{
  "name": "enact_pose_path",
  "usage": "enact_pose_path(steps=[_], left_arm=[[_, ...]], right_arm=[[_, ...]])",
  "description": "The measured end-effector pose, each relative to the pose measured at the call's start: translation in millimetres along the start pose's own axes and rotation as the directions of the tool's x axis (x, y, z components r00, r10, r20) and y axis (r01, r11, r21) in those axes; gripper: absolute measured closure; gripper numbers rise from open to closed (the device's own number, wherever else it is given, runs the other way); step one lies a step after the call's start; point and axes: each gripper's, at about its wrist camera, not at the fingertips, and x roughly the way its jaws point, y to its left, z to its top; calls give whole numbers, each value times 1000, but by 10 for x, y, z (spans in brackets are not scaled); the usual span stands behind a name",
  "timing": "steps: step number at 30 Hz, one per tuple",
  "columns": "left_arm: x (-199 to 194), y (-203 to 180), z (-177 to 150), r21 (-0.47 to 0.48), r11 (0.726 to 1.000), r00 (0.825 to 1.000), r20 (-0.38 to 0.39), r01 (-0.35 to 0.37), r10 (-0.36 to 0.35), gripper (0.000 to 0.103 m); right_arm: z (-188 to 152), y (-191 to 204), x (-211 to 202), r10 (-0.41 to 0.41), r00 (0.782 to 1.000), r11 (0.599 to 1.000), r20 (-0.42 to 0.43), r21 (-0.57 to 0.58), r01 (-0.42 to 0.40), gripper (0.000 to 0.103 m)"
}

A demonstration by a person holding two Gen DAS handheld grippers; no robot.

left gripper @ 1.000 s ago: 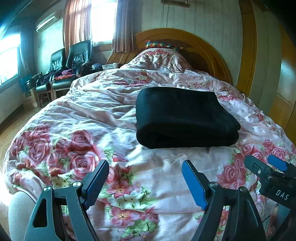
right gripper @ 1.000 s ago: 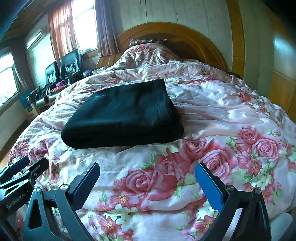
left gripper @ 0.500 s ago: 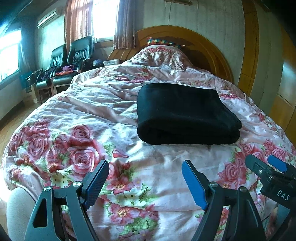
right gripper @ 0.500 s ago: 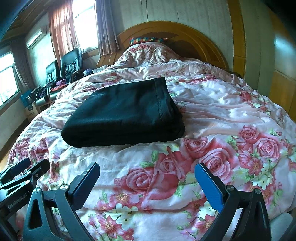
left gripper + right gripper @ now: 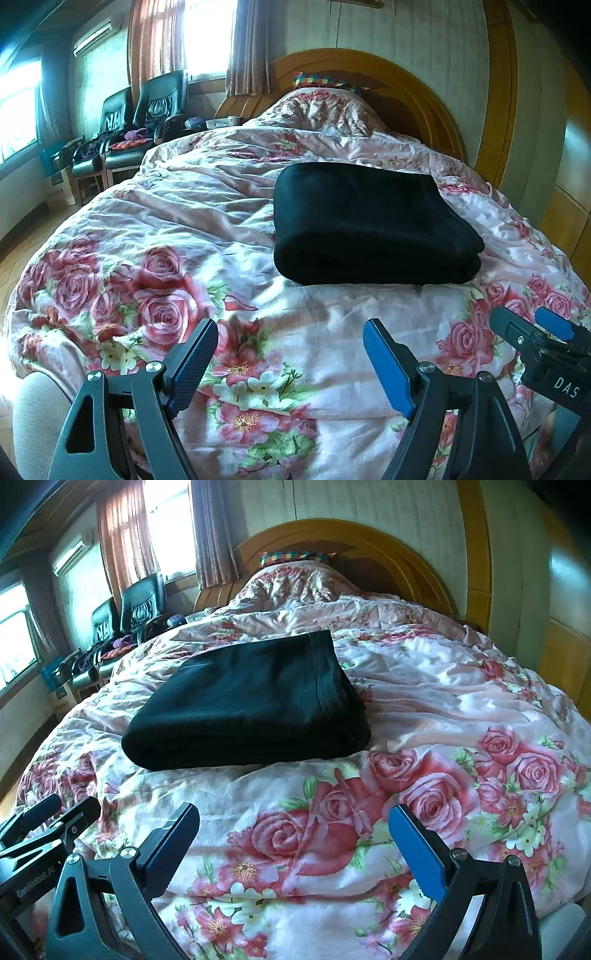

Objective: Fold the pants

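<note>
Grippers backed off, pants [image 5: 369,221] on floral quilt [image 5: 166,221]

Folded black pants [image 5: 251,701] on floral quilt [image 5: 443,716]

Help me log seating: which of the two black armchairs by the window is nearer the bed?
The right-hand armchair, beside the bed; the other armchair sits farther left.

A bed [image 5: 424,96] with a rose-printed pink quilt [image 5: 192,221] (rumpled throughout) carries folded black pants [image 5: 369,221], lying flat near its middle.
</note>
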Motion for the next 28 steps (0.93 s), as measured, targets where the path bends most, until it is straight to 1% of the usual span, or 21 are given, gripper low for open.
enact_pose_path(steps=[9,15,19,28], left_arm=[[43,18,-10,-5,1000,1000,-17,-2,2,21],[116,25,-15,-7,1000,998,-65,0,-1,21],[124,27,-21,-8,1000,998,-62,-11,10,21],[157,35,-26,-4,1000,997,-84,-2,1,21]], right_arm=[[-18,-8,29,1,1000,1000,-13,2,-1,0],[-22,-18,48,3,1000,1000,-20,8,-3,0],[-23,-26,55,3,1000,1000,-22,10,-2,0],[-28,-24,62,2,1000,1000,-26,9,-2,0]])
